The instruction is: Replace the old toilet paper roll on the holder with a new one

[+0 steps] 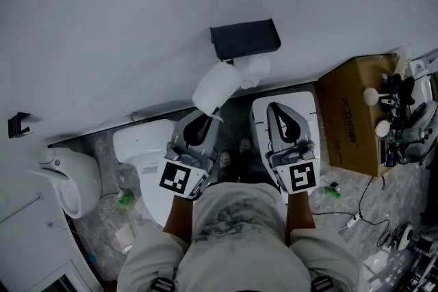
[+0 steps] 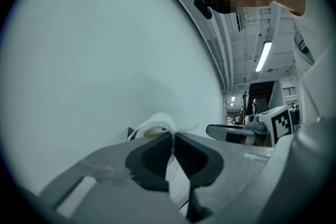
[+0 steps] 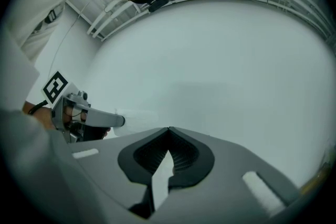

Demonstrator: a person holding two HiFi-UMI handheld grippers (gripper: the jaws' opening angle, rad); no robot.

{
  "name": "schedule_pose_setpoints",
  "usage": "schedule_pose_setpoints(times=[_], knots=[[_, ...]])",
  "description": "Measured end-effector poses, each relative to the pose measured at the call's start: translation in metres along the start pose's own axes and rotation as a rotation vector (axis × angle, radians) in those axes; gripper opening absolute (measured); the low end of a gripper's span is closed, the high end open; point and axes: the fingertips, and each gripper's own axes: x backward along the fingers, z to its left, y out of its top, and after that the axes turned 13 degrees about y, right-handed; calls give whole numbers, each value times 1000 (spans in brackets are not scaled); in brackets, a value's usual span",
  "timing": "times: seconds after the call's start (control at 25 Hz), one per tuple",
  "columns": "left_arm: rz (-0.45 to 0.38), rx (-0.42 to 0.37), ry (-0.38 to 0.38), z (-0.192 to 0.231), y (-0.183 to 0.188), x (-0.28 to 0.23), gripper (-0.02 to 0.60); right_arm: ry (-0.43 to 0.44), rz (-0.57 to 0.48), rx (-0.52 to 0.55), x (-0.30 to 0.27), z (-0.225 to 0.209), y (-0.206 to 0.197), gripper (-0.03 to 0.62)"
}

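Observation:
A black holder (image 1: pixel 245 39) is fixed to the pale wall. Crumpled white material (image 1: pixel 254 70) hangs just under it. A white toilet paper roll (image 1: pixel 217 87) sits tilted below and left of the holder, and my left gripper (image 1: pixel 211 110) is shut on it. In the left gripper view the pads pinch a thin white layer of the roll (image 2: pixel 155 124) at the tips of the left gripper (image 2: pixel 173 136). My right gripper (image 1: pixel 275 106) is level beside it, below the holder and clear of it, shut with nothing between the tips of the right gripper (image 3: pixel 169 130).
A white toilet (image 1: pixel 145 147) stands below the left gripper and a white ceramic fixture (image 1: pixel 304 109) under the right one. A cardboard box (image 1: pixel 352 116) with small items stands at the right. A white basin (image 1: pixel 72 181) is at the left. Cables lie on the marbled floor (image 1: pixel 356 208).

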Motion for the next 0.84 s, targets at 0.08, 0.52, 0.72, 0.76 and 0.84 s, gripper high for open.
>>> schedule_pose_setpoints(times=[0.08,0.52,0.72,0.76,0.84], knots=[[1,0,-4,0,0,0,18,-2,4,-5,-1,1,-2,2],[-7,-1,-9,0,2,0,18,3,-6,-17,-6,3,-2,2],[-6,-2,-10,1,3,0,18,2,1,-22,-7,4,-3,2],[-8,-2,-10,1,3,0,18,2,1,-23,-7,3,-3,2],[-10,-1,-9,1,3,-1,18,3,1,-24,-8,3,-4,2]])
